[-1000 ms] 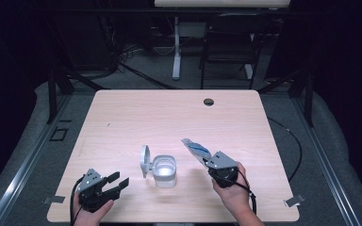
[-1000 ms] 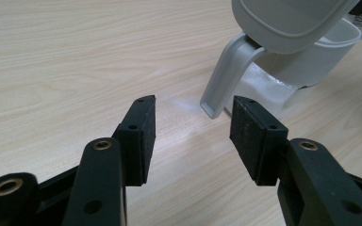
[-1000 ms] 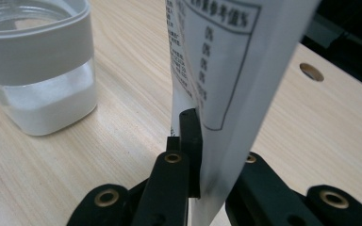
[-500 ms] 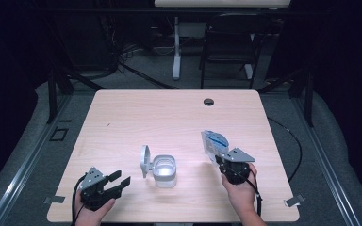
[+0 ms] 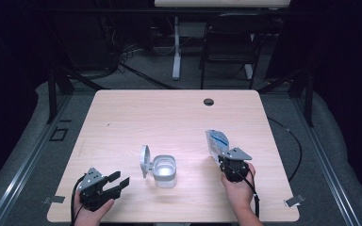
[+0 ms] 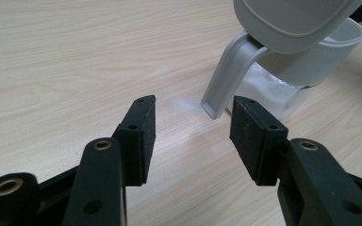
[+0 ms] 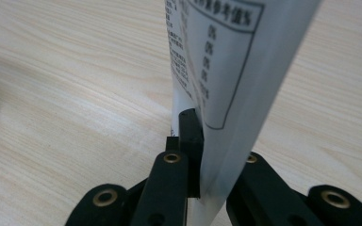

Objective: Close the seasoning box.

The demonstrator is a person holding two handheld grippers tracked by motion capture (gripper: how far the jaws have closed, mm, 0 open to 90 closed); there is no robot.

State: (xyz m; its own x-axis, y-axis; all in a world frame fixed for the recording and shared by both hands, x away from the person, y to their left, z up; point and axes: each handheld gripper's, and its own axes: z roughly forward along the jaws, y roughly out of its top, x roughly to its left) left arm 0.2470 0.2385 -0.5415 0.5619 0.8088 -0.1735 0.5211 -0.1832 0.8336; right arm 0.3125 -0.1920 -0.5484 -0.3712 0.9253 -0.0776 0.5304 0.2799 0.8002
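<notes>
Holding one pouch (image 5: pixel 216 141), right gripper (image 5: pixel 229 160); one container (image 5: pixel 164 170).

R gripper (image 5: pixel 221 157) + packet (image 5: pixel 216 142) | moved right, away from container (image 5: pixel 164 170)

Your white, blue-marked printed plastic pouch (image 5: pixel 216 142) stands upright above the desk's right front area, pinched at its lower edge, black print on one face. Left of it, well apart, your small translucent white container (image 5: pixel 164 170) sits on the desk, its hinged lid (image 5: pixel 144 159) swung open and standing upright on its left side.
</notes>
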